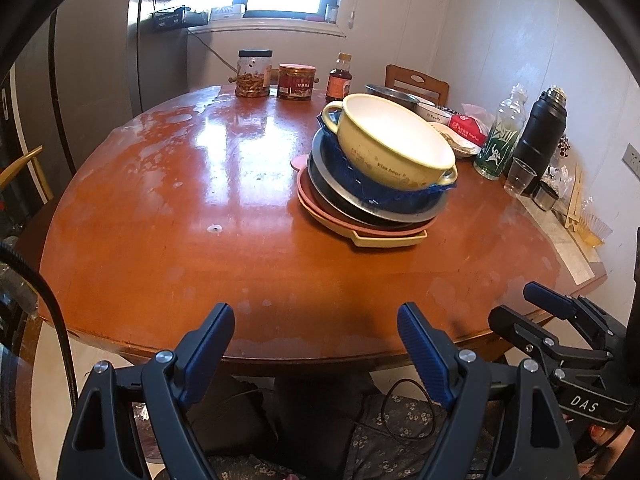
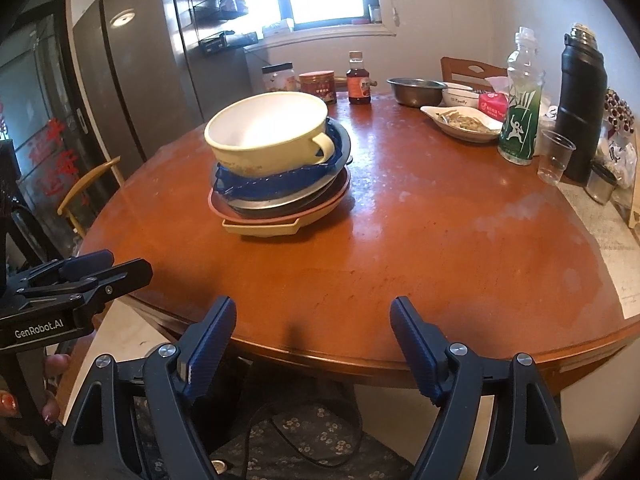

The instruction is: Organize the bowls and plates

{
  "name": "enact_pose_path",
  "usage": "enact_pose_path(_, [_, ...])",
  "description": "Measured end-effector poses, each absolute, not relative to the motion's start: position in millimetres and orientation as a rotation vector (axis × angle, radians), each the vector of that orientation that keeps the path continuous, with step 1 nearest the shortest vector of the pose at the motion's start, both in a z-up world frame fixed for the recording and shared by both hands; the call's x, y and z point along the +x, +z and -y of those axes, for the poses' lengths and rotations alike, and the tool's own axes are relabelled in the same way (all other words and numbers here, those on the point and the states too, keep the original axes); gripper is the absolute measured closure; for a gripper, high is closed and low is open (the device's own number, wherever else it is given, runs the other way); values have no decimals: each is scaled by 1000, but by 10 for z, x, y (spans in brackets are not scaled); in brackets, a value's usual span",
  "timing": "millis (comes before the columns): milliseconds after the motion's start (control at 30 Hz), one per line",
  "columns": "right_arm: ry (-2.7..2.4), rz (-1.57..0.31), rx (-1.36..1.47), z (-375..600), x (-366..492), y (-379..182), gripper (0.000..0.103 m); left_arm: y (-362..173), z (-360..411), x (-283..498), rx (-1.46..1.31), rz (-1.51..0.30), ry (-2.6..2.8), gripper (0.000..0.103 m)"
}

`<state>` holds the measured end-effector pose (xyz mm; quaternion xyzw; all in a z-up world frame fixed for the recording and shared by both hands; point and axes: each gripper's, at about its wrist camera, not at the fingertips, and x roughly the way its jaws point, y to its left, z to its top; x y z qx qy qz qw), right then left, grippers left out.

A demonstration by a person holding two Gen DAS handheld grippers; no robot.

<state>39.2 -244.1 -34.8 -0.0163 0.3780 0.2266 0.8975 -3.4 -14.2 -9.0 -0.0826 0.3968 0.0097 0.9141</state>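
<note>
A stack of dishes stands on the round wooden table (image 1: 160, 240). On top is a cream two-handled bowl (image 1: 392, 144), tilted, also in the right wrist view (image 2: 268, 132). Under it lie a blue dish (image 1: 384, 192), a metal plate (image 1: 344, 196), a pink plate (image 1: 320, 208) and a cream tray (image 1: 388, 240). My left gripper (image 1: 316, 320) is open and empty at the table's near edge, well short of the stack. My right gripper (image 2: 312, 316) is open and empty, also at the near edge. Each gripper shows in the other's view (image 1: 536, 308) (image 2: 108, 264).
At the back stand a jar (image 1: 253, 74), a red tin (image 1: 296, 82) and a sauce bottle (image 1: 340, 78). On the right are a steel bowl (image 2: 416, 90), a white dish with food (image 2: 460, 122), a green bottle (image 2: 520, 100), a black flask (image 2: 580, 100) and a plastic cup (image 2: 554, 156). Chairs surround the table.
</note>
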Motion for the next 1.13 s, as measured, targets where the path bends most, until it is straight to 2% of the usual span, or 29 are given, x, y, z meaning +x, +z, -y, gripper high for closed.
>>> enact_pose_path(1133, [482, -771, -24, 2421, 384, -365, 23, -218, 188, -21, -142, -839, 62, 20])
